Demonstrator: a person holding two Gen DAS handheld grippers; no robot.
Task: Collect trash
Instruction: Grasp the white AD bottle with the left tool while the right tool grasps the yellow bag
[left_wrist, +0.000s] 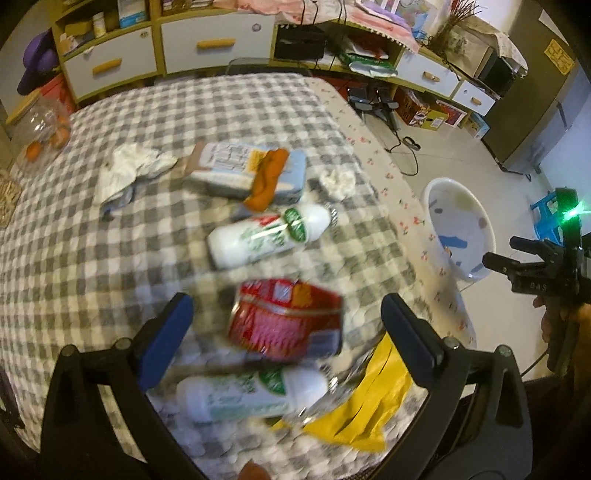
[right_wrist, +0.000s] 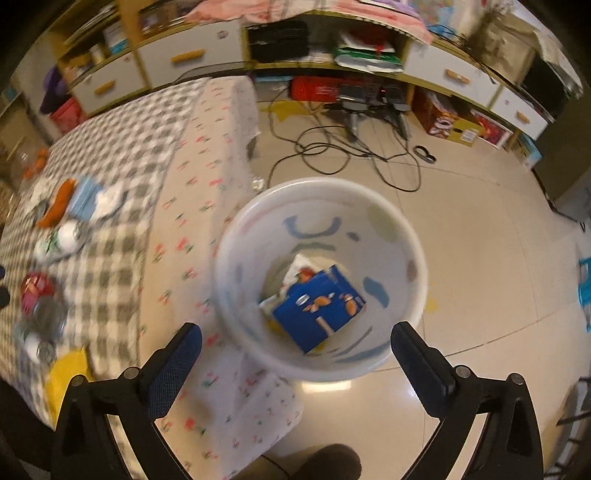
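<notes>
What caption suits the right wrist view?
Open right gripper above white bin holding a blue box.

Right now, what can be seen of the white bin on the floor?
The bin is a round white plastic tub with pastel blotches on its wall. It stands upright and open on the tiled floor, close by the table's hanging cloth. A blue box lies inside, over white paper. The right gripper is above it, open and empty.
</notes>
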